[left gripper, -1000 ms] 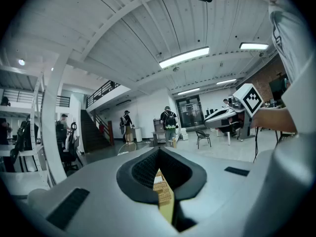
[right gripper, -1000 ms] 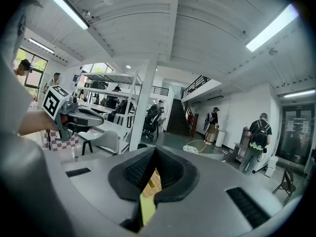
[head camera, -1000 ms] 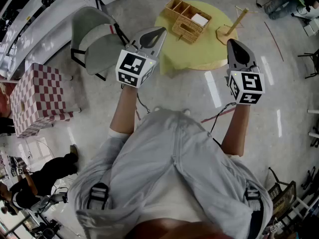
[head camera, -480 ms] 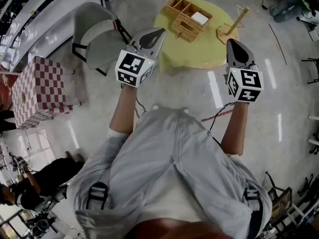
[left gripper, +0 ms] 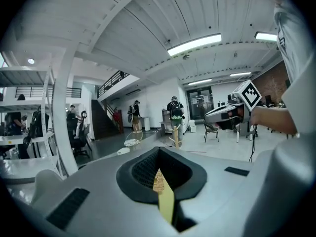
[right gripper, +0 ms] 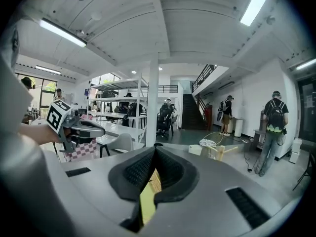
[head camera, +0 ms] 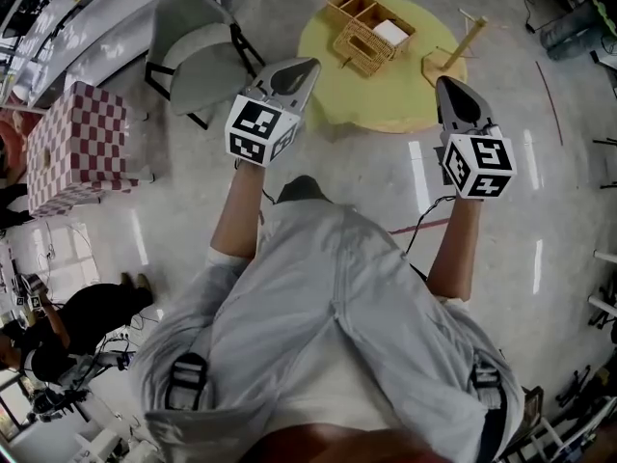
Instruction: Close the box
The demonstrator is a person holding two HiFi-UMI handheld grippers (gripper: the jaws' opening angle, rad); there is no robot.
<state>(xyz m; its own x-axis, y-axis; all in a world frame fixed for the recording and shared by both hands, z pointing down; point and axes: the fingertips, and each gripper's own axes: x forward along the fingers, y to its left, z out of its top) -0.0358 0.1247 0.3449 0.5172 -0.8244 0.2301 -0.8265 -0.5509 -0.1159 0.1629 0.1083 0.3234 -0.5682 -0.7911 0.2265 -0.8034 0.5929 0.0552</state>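
The left gripper (head camera: 310, 64) and the right gripper (head camera: 444, 83) were held on the near side of the round yellow table (head camera: 386, 104). Each had its jaws pressed together, with nothing between them. Farther off, on the far half of that table, stood the brown woven wicker box (head camera: 369, 29), open and well apart from both. It looked light, rough and rather stiff, so it would probably slide when pushed. One gripper should steady a wall while the other takes the lid's free edge, which was too small to make out.
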